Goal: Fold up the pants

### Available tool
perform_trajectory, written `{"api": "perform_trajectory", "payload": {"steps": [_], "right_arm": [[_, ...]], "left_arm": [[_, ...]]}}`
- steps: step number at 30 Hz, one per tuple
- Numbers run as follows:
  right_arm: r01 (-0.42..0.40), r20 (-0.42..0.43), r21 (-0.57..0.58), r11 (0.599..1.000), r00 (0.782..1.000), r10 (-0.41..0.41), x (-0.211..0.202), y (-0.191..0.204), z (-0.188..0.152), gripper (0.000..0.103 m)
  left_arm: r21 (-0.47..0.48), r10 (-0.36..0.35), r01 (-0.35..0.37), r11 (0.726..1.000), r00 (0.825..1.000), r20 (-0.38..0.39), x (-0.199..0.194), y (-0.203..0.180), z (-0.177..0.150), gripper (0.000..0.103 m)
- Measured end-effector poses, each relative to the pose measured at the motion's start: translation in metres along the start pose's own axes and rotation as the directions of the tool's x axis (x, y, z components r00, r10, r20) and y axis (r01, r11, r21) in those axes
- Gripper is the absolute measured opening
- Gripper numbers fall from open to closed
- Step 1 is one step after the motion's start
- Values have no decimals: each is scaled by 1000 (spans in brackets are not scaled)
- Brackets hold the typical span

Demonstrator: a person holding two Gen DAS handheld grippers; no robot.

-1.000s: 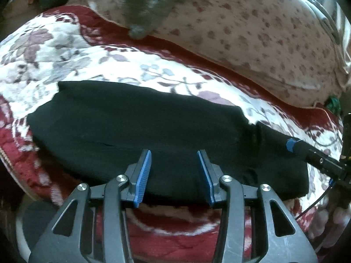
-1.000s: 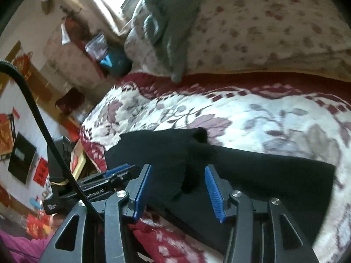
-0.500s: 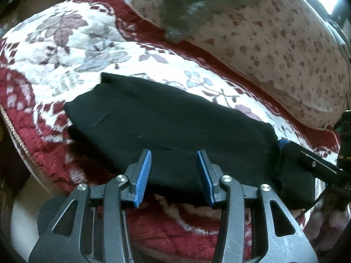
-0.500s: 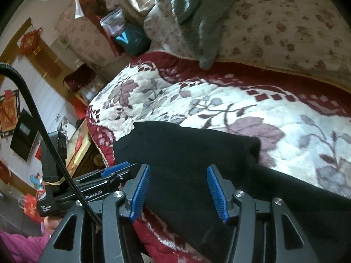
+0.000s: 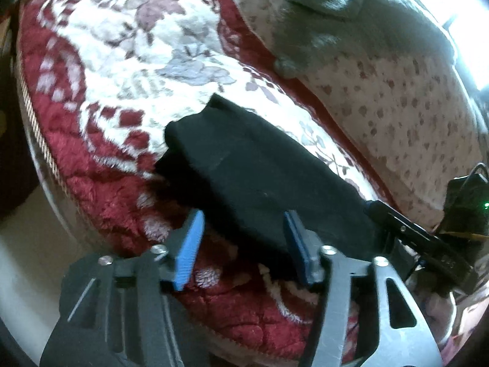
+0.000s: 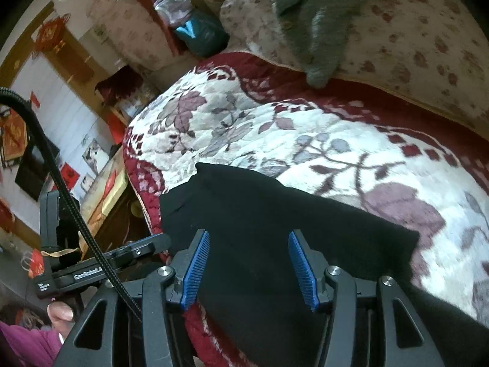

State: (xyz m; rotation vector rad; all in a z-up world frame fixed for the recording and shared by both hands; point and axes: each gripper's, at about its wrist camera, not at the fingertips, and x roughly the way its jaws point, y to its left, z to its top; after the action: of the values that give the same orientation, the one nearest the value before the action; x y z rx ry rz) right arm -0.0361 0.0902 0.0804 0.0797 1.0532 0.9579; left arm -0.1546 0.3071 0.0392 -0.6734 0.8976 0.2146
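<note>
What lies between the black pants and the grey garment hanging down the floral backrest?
In the right wrist view, only the bare blanket separates the black pants from the grey garment: white flowered cloth, then its red border.

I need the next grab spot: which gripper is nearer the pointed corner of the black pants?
Left. The left gripper hovers just short of that corner of the black pants, jaws opening; the right gripper sits farther along the fold.

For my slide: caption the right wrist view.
Open right gripper above black pants lying on a floral quilt.
</note>
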Motion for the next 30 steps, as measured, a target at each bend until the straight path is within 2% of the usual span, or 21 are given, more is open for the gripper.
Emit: {"api": "perform_trajectory", "payload": {"steps": [7,19,21,30], "right_arm": [[-25,-33,-57,998,999,23,26,19,19,52],[-48,-63,-107,993,997,41,52,41,39,55],[-49,-73,-135,990,997,39,58,45,44,57],[-29,-152,-302,953,988,-18,111,62,73,58]], "left_arm": [[-111,-22,21,994,1000,-6,4,25,6,57],[-140,-48,43,989,998,-29,23,24,8,57],[-142,-47,42,989,999,-27,25,24,8,57],[-153,-65,63,986,998,-9,30,28,6,59]]}}
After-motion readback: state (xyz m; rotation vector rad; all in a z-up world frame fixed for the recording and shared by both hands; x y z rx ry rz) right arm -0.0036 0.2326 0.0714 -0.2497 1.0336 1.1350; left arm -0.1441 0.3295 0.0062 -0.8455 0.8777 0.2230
